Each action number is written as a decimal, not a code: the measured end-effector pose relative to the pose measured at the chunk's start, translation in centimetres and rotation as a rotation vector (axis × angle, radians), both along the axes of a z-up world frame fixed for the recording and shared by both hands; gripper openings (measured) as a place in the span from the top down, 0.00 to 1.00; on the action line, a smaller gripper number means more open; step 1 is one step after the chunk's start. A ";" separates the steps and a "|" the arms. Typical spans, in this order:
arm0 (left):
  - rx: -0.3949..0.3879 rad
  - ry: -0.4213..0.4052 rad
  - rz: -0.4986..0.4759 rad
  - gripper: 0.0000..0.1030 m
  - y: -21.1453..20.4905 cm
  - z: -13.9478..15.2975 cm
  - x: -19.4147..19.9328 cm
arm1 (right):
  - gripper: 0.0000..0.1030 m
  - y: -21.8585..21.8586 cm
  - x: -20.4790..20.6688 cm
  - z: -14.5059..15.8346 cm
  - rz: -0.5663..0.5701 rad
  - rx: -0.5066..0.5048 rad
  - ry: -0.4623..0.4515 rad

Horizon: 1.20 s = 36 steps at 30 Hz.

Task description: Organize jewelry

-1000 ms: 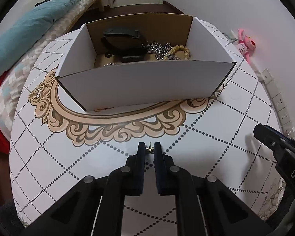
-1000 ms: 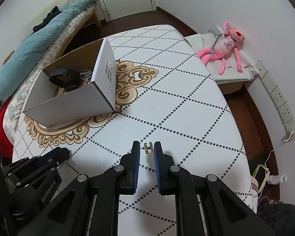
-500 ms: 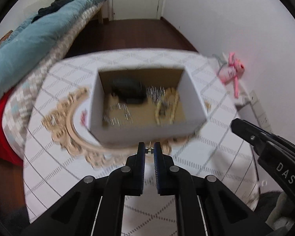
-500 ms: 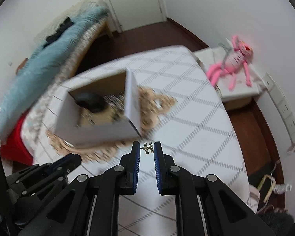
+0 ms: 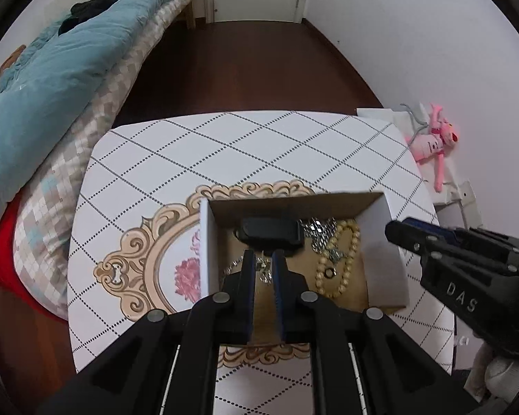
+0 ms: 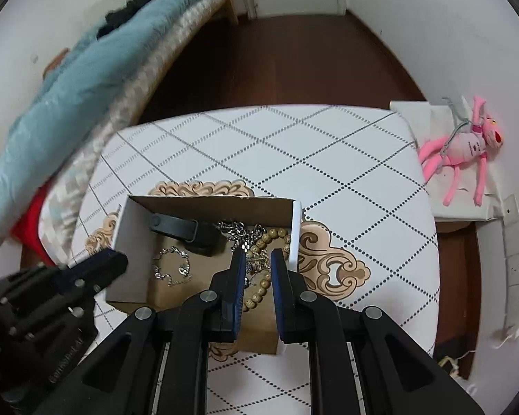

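An open cardboard box [image 5: 385, 263] [image 6: 135, 238] stands on the patterned table. It holds a black case [image 5: 270, 233] [image 6: 187, 230], a wooden bead bracelet [image 5: 342, 259] [image 6: 263, 283], silver chains [image 5: 316, 231] [image 6: 173, 266]. My left gripper [image 5: 261, 263] hovers above the box, shut on a small gold earring [image 5: 263, 265]. My right gripper [image 6: 256, 259] hovers above the box's right part, jaws slightly apart; a small gold piece [image 6: 257, 259] shows between the tips, grip unclear.
The table [image 5: 225, 152] has a white diamond-pattern top with a gold ornament print. A bed with a teal quilt [image 5: 52, 69] lies left. A pink plush toy [image 6: 463, 148] sits on a white stand at right. Wall sockets [image 6: 515, 263] are at far right.
Both grippers rose from the tabletop and moved forward over the box, each carrying a small earring. The right jaws look wider apart than before.
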<state>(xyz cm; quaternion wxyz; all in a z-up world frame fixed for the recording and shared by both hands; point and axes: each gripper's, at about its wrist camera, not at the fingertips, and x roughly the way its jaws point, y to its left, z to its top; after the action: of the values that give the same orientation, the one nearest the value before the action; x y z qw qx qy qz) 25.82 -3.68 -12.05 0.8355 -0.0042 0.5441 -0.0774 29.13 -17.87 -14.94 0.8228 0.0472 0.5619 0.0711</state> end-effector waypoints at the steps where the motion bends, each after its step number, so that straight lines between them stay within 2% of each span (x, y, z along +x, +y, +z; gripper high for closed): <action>1: 0.010 0.011 0.003 0.90 0.0 0.1 0.3 | 0.84 0.1 0.4 -0.1 0.008 -0.007 0.014; 3: 0.018 0.032 0.010 0.90 0.1 0.2 0.8 | 0.76 -0.1 0.7 0.2 0.009 -0.010 0.021; 5: 0.033 0.049 0.015 0.90 0.1 0.2 1.0 | 0.56 -0.2 0.8 0.4 0.009 -0.011 0.020; 8: 0.054 0.053 0.022 0.89 0.3 0.2 1.0 | 0.54 -0.5 0.8 0.8 0.004 -0.032 0.017; 9: 0.060 0.051 0.028 0.84 0.4 0.3 0.9 | 0.54 -0.7 0.6 0.9 -0.003 -0.045 0.014; 11: 0.075 0.054 0.040 0.58 0.7 0.2 0.7 | 0.52 -1.1 0.1 1.2 -0.018 -0.060 0.009; 12: 0.079 0.051 0.047 0.38 0.8 0.2 0.6 | 0.50 -1.2 -0.2 1.3 -0.025 -0.080 0.005; 13: 0.090 0.044 0.059 0.29 1.0 0.2 0.3 | 0.41 -1.3 -0.6 1.3 -0.031 -0.104 0.000; 14: 0.097 0.040 0.062 0.29 1.2 0.1 0.2 | 0.29 -1.3 -0.8 1.3 -0.035 -0.124 -0.001; 16: 0.114 0.046 0.071 0.29 1.4 -0.2 -0.3 | 0.16 -1.4 -1.6 1.1 -0.043 -0.160 -0.001; 17: 0.117 0.049 0.073 0.28 1.5 -0.4 -0.5 | 0.11 -1.4 -2.0 0.9 -0.044 -0.176 0.002; 19: 0.136 0.047 0.076 0.17 1.8 -0.7 -1.1 | 0.05 -1.5 -2.7 0.4 -0.051 -0.197 0.014; 21: 0.147 0.040 0.076 0.15 2.0 -1.0 -1.7 | 0.02 -1.6 -3.3 -0.1 -0.058 -0.210 0.024; 22: 0.153 0.044 0.079 0.06 2.1 -1.2 -1.9 | 0.01 -1.7 -3.6 -0.3 -0.061 -0.219 0.025; 24: 0.147 0.048 0.083 0.00 2.4 -1.5 -2.3 | 0.01 -1.6 -4.2 -0.7 -0.067 -0.225 0.025; 30: 0.155 0.019 0.092 0.00 2.7 -1.5 -3.6 | 0.00 -1.4 -5.4 -1.0 -0.079 -0.238 0.017; 36: 0.136 -0.009 0.124 0.00 3.3 0.1 -4.7 | 0.00 -1.8 -6.7 0.5 -0.104 -0.238 -0.020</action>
<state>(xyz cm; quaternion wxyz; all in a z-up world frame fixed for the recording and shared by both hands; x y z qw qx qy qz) 21.08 -0.42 -11.93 0.8394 0.0194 0.5430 0.0116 22.48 -19.66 -14.42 0.8307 -0.0225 0.5549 -0.0382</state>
